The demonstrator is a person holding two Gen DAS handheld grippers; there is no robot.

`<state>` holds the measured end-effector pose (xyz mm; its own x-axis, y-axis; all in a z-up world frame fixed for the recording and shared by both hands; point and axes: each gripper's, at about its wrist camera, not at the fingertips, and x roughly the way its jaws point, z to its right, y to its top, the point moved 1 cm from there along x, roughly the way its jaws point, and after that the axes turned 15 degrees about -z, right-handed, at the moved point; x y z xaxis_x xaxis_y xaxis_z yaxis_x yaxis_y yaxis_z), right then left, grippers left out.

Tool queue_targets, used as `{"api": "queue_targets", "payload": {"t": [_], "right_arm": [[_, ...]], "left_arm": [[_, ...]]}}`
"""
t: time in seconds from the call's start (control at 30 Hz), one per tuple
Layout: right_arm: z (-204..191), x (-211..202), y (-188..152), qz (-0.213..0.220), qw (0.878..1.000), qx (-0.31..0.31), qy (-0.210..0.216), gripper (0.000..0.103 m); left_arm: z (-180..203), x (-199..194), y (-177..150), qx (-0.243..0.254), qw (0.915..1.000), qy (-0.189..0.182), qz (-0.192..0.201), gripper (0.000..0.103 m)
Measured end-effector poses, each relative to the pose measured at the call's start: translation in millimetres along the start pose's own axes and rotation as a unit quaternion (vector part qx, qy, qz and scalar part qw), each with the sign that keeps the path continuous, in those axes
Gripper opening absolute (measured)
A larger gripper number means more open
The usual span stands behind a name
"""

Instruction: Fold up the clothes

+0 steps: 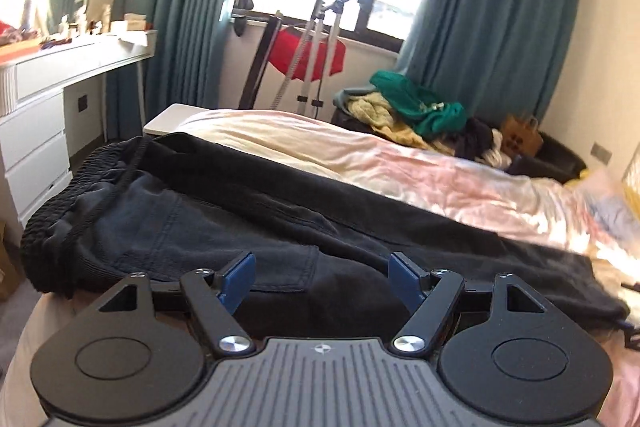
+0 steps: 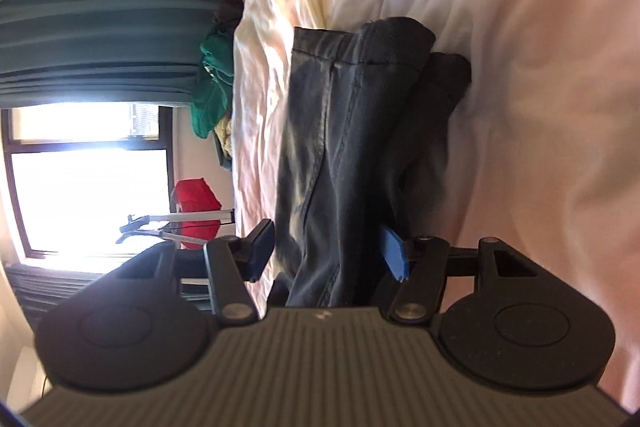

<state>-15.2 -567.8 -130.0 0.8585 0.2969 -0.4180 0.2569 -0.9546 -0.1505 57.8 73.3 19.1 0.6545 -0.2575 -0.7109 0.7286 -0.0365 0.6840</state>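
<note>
Black trousers (image 1: 248, 211) lie lengthwise on the bed (image 1: 420, 171) | waistband end nearer left gripper (image 1: 322, 273), fingers apart, empty, just short of the cloth | right gripper (image 2: 332, 253) at leg end, fingers apart, straddling fabric, not clamped.

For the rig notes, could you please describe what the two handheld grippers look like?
Both look identical: the left gripper and right gripper have blue pads on black linkage arms with silver screws, two round black discs, and a grey ribbed body bearing a small round mark. No cables or sleeves show.
</note>
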Motion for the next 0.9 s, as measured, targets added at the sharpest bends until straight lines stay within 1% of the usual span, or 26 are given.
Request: {"api": "queue_targets", "payload": {"t": [0.03,0.1,0.13,0.17,0.2,0.23,0.3,0.43,0.47,0.53,0.63,0.73,0.83,0.9], "right_arm": [[2,4,3,0.004,1.0,0.003,-0.005,0.06],[3,10,9,0.015,1.0,-0.001,-0.01,0.059],[1,11,11,0.025,1.0,-0.01,-0.016,0.053],[-1,11,12,0.037,0.999,-0.024,-0.026,0.039],[-3,11,13,0.05,0.997,-0.039,-0.039,0.029],[-7,9,12,0.061,0.995,-0.059,-0.052,0.009],[-16,5,9,0.079,0.99,-0.095,-0.067,0.008],[-33,-12,-2,0.123,0.981,-0.14,-0.057,0.006],[-35,-14,-3,0.128,0.979,-0.147,-0.062,0.006],[-34,-16,-5,0.128,0.977,-0.149,-0.078,0.006],[-22,-16,2,0.107,0.981,-0.125,-0.098,0.006],[-11,-17,7,0.086,0.986,-0.103,-0.095,0.007],[-13,-21,1,0.083,0.986,-0.107,-0.101,0.007],[-12,-25,-5,0.082,0.988,-0.092,-0.09,0.008]], "left_arm": [[6,14,0,0.015,0.9998,0.006,-0.007,0.075],[11,39,-1,0.031,0.9992,0.017,-0.02,0.075],[14,50,-2,0.036,0.9988,0.022,-0.025,0.075],[16,61,-3,0.04,0.9984,0.026,-0.032,0.075],[19,69,-3,0.04,0.998,0.031,-0.038,0.075],[19,77,-4,0.039,0.9977,0.033,-0.045,0.075],[17,87,-5,0.039,0.9972,0.035,-0.055,0.075],[17,92,-6,0.046,0.9959,0.045,-0.063,0.075],[16,91,-6,0.047,0.9956,0.047,-0.066,0.075],[16,92,-7,0.048,0.9948,0.056,-0.071,0.075],[15,91,-8,0.048,0.9936,0.063,-0.08,0.075],[14,90,-7,0.047,0.9932,0.065,-0.085,0.075],[12,90,-7,0.05,0.9926,0.066,-0.089,0.075],[11,90,-7,0.049,0.9926,0.065,-0.09,0.075]]}}
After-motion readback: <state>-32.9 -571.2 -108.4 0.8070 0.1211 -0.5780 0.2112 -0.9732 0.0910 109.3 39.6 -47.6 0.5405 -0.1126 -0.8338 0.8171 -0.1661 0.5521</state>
